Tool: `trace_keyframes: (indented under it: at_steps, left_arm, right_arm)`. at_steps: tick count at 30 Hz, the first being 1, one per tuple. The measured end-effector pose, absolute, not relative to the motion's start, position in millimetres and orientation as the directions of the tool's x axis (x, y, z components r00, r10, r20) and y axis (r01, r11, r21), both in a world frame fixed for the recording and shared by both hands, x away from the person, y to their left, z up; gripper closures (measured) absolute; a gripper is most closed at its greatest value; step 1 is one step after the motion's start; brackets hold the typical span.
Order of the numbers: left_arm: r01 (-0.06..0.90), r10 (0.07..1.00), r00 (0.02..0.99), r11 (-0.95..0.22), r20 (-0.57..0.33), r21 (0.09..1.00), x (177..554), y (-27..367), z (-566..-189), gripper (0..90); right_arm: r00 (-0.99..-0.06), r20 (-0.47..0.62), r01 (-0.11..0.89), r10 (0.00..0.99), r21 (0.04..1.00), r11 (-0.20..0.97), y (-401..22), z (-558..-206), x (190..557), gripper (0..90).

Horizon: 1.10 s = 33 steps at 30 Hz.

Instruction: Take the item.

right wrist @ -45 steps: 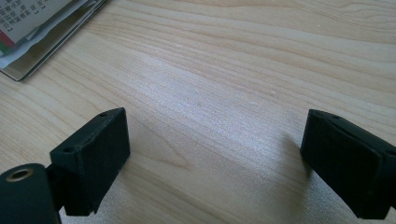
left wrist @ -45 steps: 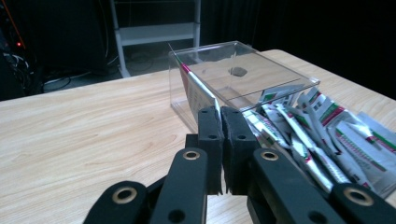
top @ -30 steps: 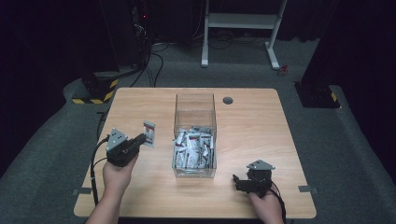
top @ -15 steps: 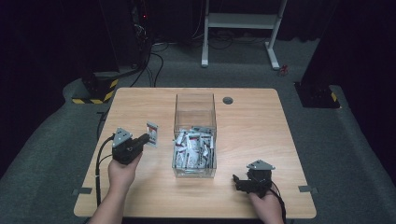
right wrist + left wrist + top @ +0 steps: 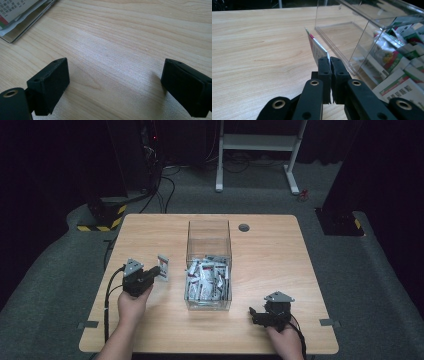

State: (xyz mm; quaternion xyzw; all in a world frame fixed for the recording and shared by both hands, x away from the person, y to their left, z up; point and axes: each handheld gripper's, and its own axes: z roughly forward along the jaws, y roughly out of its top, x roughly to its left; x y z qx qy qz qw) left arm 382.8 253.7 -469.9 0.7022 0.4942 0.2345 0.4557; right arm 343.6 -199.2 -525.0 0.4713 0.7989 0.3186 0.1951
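Just left of the clear box [image 5: 208,265], above the bare wood, a small white packet [image 5: 163,268] with a red and green edge hangs pinched by its near end in the left gripper [image 5: 157,271]; in the left gripper view the packet [image 5: 317,48] stands on edge between jaws pressed tight on it, its free end pointing away along the box wall [image 5: 337,37]. Compared with a second ago, that hand [image 5: 131,306] has come down and drawn a little toward the person's side, so the packet now sits lower and close to the table [image 5: 150,235], apart from the box rather than over it. I take this to mean the packet has been lifted out of the box and is about to be laid on the open wood at the left; the release has not happened yet. The right gripper [image 5: 255,312] rests low on the table near the front right corner, exactly where it was, its jaws spread wide with nothing between them and only wood grain [image 5: 120,42] ahead. The box holds a heap of similar packets [image 5: 207,279] at its near end, its far half bare. A dark round grommet [image 5: 244,227] lies beyond the box. Nothing blocks the spot below the packet; the box wall beside it is the only thing close enough to bump.
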Motion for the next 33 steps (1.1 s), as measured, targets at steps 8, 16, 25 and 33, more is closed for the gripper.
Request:
trace_keyframes:
  at_steps: [8, 16, 25, 33]
  left_arm:
    - [0.504, 0.906, 0.403, -0.104, -0.127, 0.857, 388, 250, -477, 87.5]
    - [0.534, 0.908, 0.387, -0.08, -0.159, 0.842, 388, 256, -487, 87.4]
    - [0.562, 0.917, 0.372, -0.101, -0.142, 0.821, 391, 261, -494, 87.2]
    - [0.572, 0.926, 0.355, -0.107, -0.128, 0.813, 390, 261, -497, 84.3]
  right_arm:
    - [-0.479, -0.011, 0.629, 0.878, 0.693, 0.353, -199, -525, 344, 7.9]
    - [-0.48, -0.012, 0.629, 0.877, 0.693, 0.353, -199, -525, 344, 7.9]
    - [-0.479, -0.011, 0.629, 0.878, 0.693, 0.353, -199, -525, 344, 7.9]
    - [-0.48, -0.012, 0.629, 0.877, 0.693, 0.353, -199, -525, 344, 7.9]
